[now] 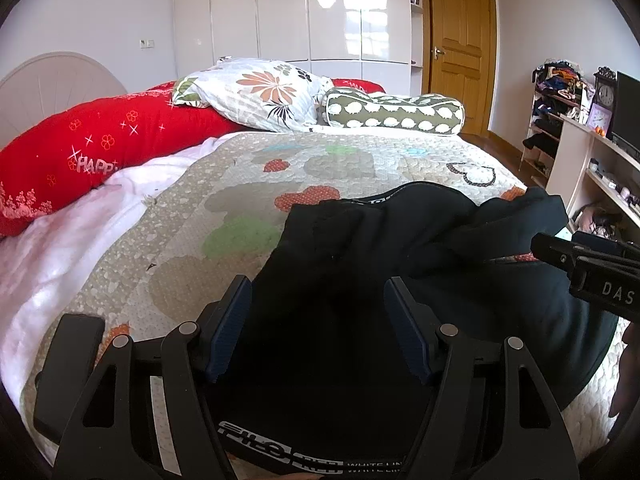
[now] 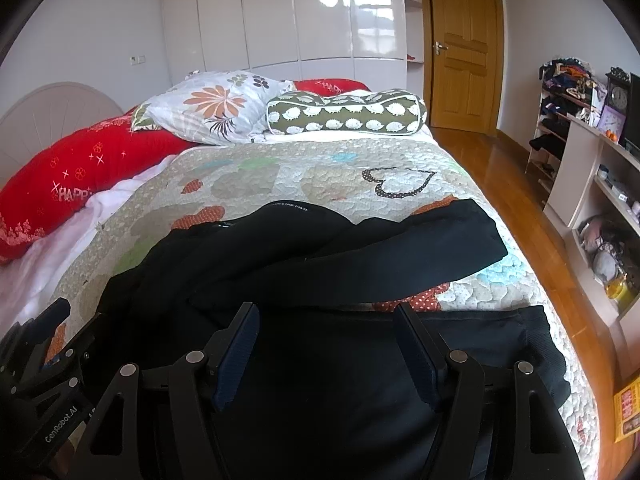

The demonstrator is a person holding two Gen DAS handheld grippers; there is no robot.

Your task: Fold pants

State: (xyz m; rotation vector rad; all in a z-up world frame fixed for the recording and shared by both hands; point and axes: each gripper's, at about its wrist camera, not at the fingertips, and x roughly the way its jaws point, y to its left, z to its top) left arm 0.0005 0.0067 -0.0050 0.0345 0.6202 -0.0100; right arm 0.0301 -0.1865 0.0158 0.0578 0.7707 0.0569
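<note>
Now, pants (image 2: pixel 320 264): black, rumpled on near quilt (image 2: pixel 304 172), one leg reaching the right edge.
Far quilt: bare up to pillows (image 2: pixel 216 108).
Left gripper (image 1: pixel 318 332): spread above fabric.
Right gripper (image 2: pixel 326 352): spread, low over waistband.

Pants on the bed, one gripper over each end.

The pants (image 2: pixel 320 256) lie across the quilt (image 2: pixel 320 164), pillows (image 2: pixel 344 114) behind them. The left gripper (image 1: pixel 318 328) is over their left part, the right gripper (image 2: pixel 326 352) over their right; shelves (image 2: pixel 600 200) stand right of the bed.
</note>
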